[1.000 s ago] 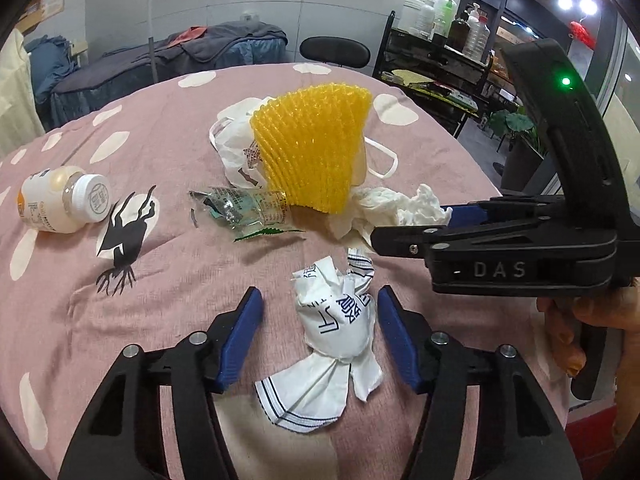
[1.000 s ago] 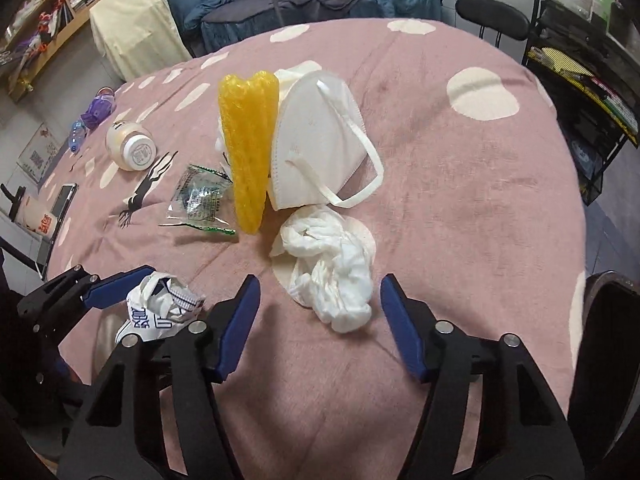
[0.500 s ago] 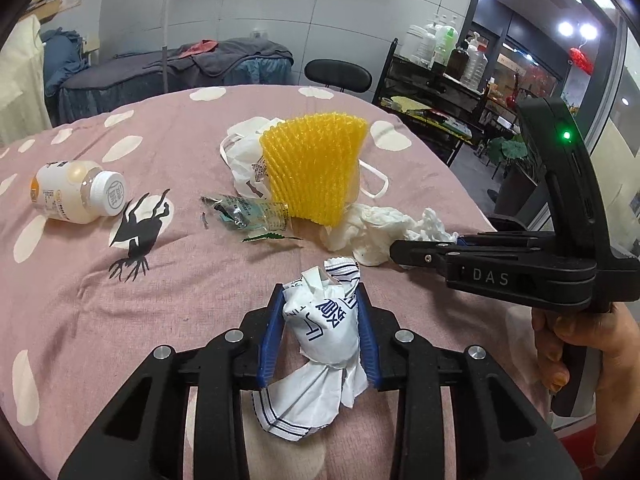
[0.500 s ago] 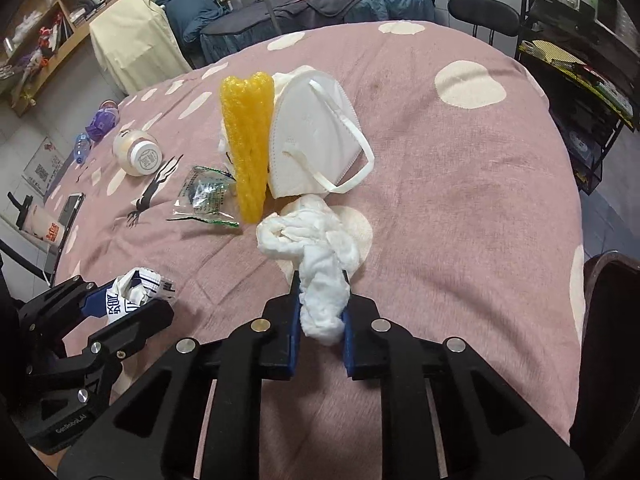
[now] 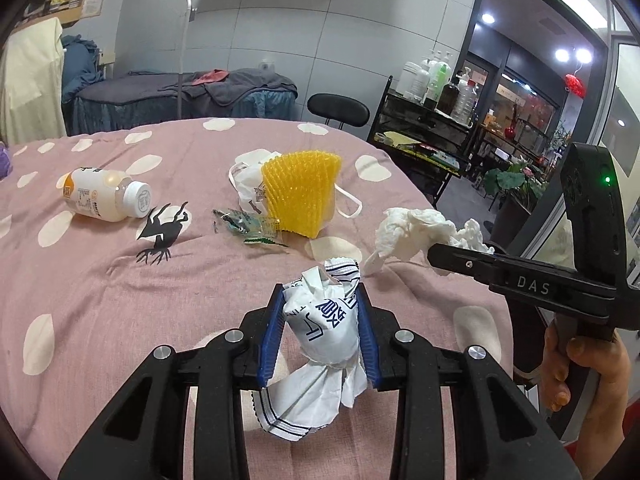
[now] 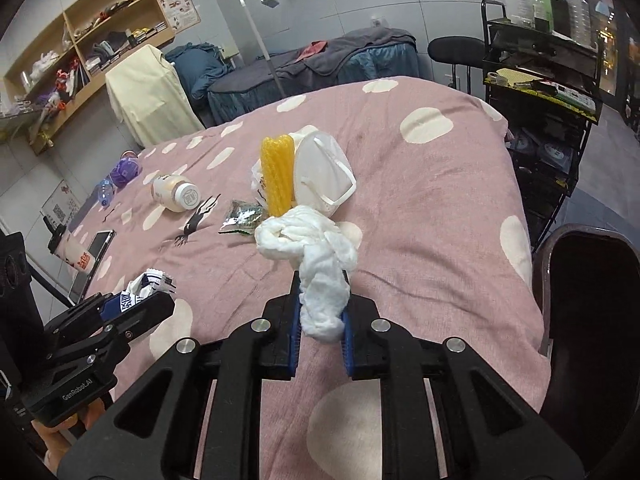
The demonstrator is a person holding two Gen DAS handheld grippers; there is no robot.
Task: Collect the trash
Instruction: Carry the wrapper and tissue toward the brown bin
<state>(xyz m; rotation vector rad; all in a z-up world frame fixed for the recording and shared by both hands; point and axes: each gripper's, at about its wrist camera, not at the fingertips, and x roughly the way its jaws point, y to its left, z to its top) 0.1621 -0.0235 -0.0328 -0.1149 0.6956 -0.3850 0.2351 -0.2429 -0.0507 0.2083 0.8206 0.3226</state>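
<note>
While the left wrist view is looking along its own tongs, the left tongs (image 5: 320,332) are gripping the crumpled printed wrapper (image 5: 320,320) at its balled middle, blue pads pressing both flanks. Its long axis is running along the fingers, twisted tail hanging toward the camera, ruffled top pointing at the yellow mesh sleeve (image 5: 302,192). It is looking light, soft and crushable; the ball is the firm place to hold, not the tail. Right of the wrapper, the right tongs (image 5: 460,258) are carrying the white tissue wad (image 5: 416,232) above the pink spotted worktop (image 5: 120,280). A small bottle (image 5: 106,196) is lying on its side well left of the sleeve, a foil packet (image 5: 250,226) just beside the sleeve.

Turning to the right wrist view, the right tongs (image 6: 320,320) are clamping the tissue wad (image 6: 316,264) by its narrow near end; the bulk is flopping forward toward the mesh sleeve (image 6: 277,176) and face mask (image 6: 320,168). It is looking very light and limp, likely to sag. The left tongs (image 6: 132,304) are sitting low left of the sleeve, wrapper (image 6: 148,282) between them.
</note>
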